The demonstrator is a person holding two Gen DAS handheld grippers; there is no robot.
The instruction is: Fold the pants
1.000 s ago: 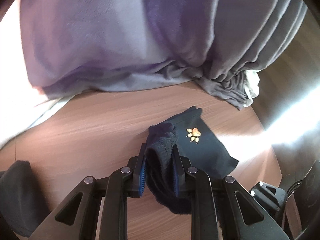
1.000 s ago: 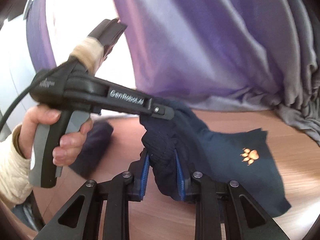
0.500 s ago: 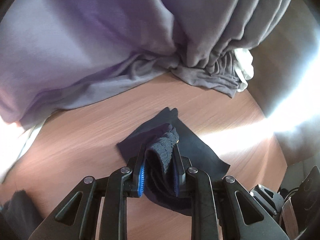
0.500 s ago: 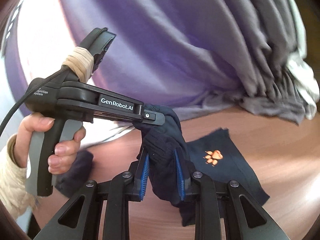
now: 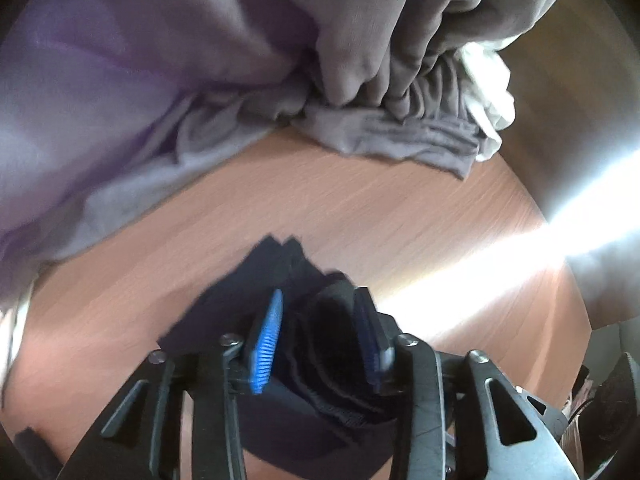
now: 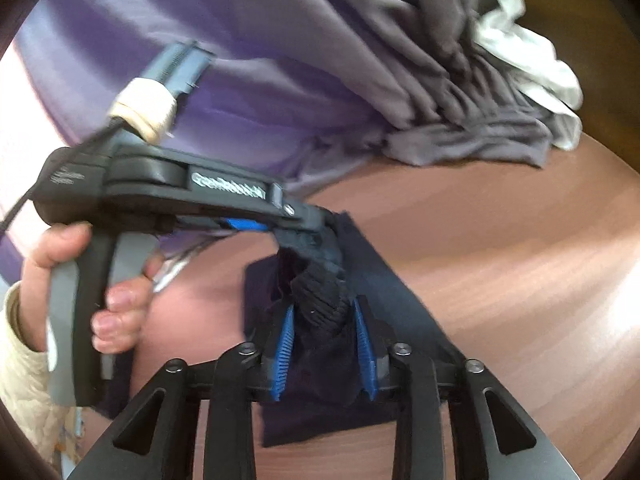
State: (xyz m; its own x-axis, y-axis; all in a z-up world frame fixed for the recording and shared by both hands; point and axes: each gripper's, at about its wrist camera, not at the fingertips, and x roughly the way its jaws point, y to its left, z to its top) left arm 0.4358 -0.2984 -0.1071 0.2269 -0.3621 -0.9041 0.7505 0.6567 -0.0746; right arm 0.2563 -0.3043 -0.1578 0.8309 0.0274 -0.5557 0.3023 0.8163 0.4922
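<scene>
the dark navy pants (image 6: 320,320) lie doubled over on the wooden surface (image 6: 500,280), near the front edge, with the ribbed waistband (image 6: 320,296) bunched up off the wood and the flat leg cloth spread out beneath and to the far side of it. in the left wrist view the same pants (image 5: 280,280) show two stacked edges pointing away, which suggests at least one fold already laid over.

the right hand-held gripper (image 6: 324,344) has its blue pads on either side of the ribbed waistband, but they look spread and the cloth sits loosely between them; i judge it to be letting go rather than pinching. the left hand-held gripper (image 5: 320,336) looks the same: the left pad stands clear of the bunch and only the right one seems to touch it, so the jaws read as parted. from the right wrist view that left tool (image 6: 312,220) reaches in from the left, held in the person's left hand (image 6: 92,280), its tip at the far end of the waistband.

as a judgement, the task is past its middle: the pants are folded over and being set down, and what is left is to release, flatten the bunched waistband and perhaps make one more fold.

farther off, a grey and purple curtain (image 5: 200,80) hangs to the surface, with a white cloth (image 5: 488,112) at its right end.
</scene>
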